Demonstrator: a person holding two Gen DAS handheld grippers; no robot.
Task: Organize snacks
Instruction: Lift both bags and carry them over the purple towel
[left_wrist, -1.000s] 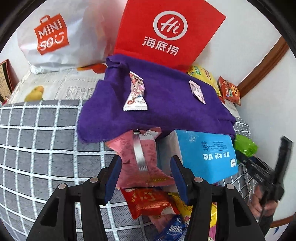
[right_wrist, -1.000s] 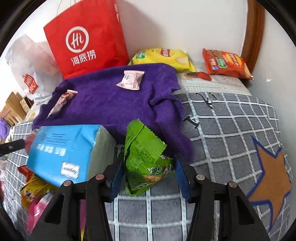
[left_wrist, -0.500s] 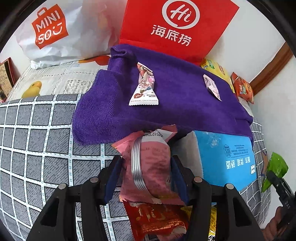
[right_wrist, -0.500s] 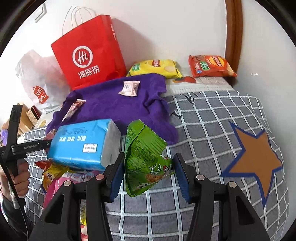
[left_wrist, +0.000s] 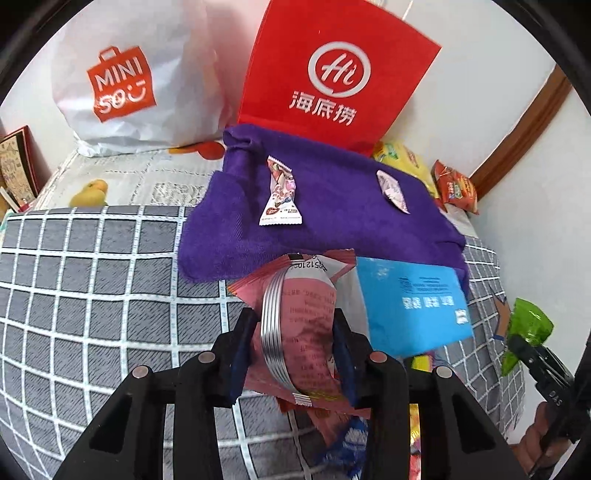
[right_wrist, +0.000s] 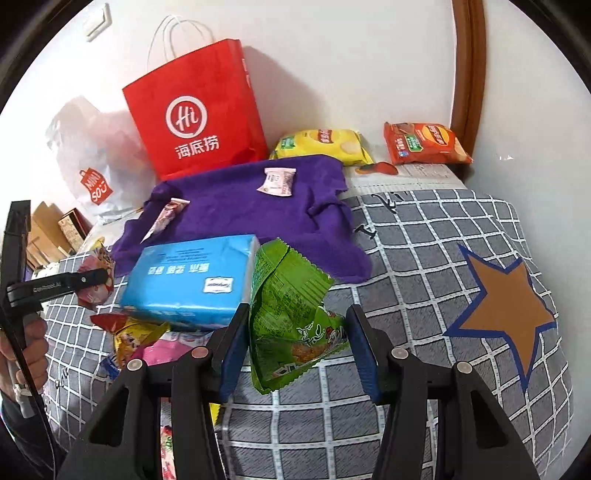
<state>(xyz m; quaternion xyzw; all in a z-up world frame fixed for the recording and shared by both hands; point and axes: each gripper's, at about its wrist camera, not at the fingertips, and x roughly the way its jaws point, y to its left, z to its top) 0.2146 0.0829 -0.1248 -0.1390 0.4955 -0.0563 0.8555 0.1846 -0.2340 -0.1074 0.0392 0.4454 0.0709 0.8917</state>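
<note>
- Left wrist cam: my left gripper (left_wrist: 291, 354) was clamped on a pink snack packet (left_wrist: 299, 325), held above the grey checked blanket (left_wrist: 92, 280); purple towel (left_wrist: 332, 218) just beyond it with two small candy packets (left_wrist: 280, 195) lying on top; blue tissue pack (left_wrist: 410, 306) just to the right
- Right wrist cam: my right gripper (right_wrist: 295, 350) had a green snack bag (right_wrist: 291, 317) pinched between its fingers, over the blanket beside the tissue pack; red paper bag (right_wrist: 199, 118) standing at the wall

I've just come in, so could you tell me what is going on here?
A person is sorting snacks on a bed with two handheld grippers. The left gripper is clamped on a pink snack packet, the right gripper on a green snack bag. Two small packets already lie on the purple towel, beside a blue tissue pack.
</note>
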